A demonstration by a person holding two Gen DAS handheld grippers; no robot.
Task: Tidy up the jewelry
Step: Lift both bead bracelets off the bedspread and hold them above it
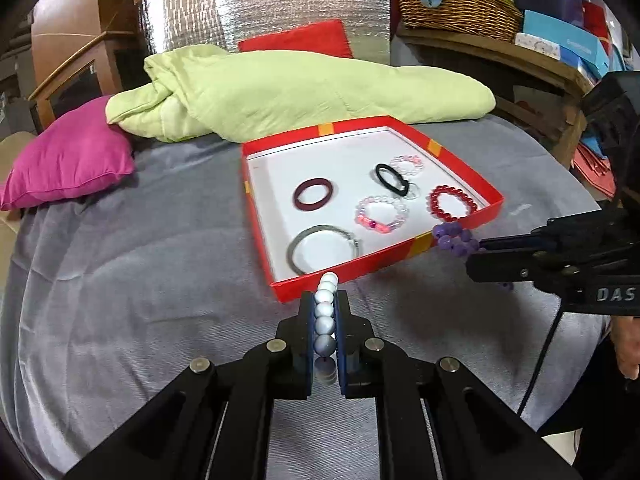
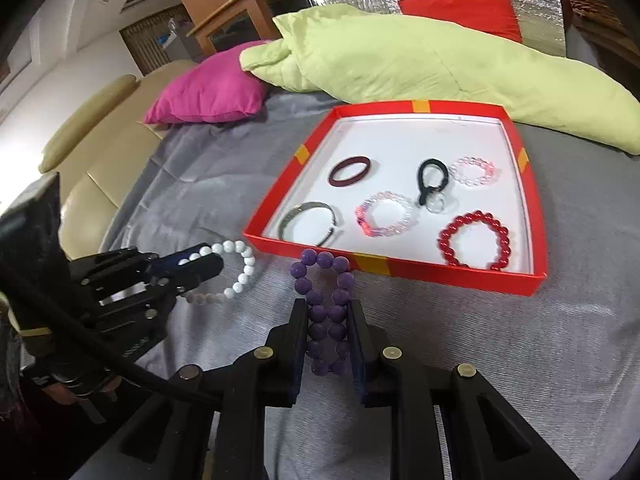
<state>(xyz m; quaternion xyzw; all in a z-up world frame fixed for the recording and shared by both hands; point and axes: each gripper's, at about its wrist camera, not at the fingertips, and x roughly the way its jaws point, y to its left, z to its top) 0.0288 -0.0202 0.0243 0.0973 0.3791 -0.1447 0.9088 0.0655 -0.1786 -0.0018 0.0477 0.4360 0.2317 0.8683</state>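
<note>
A red box [image 1: 260,240] [image 2: 404,270] with a white floor lies on the grey bed cover and holds several bracelets and a black hair tie [image 1: 391,178] [image 2: 430,178]. My left gripper [image 1: 325,300] [image 2: 208,258] is shut on a white bead bracelet [image 1: 325,312] [image 2: 240,268], just in front of the box's near edge. My right gripper [image 2: 328,308] [image 1: 478,250] is shut on a purple bead bracelet [image 2: 326,312] [image 1: 454,238], held at the box's near rim.
A green quilt [image 1: 288,88] [image 2: 420,60] and a pink pillow [image 1: 68,156] [image 2: 208,88] lie behind the box. A red cushion [image 1: 298,40] leans on a silver panel. A wicker basket [image 1: 456,0] sits on a shelf at the right. A beige couch [image 2: 92,148] stands at the left.
</note>
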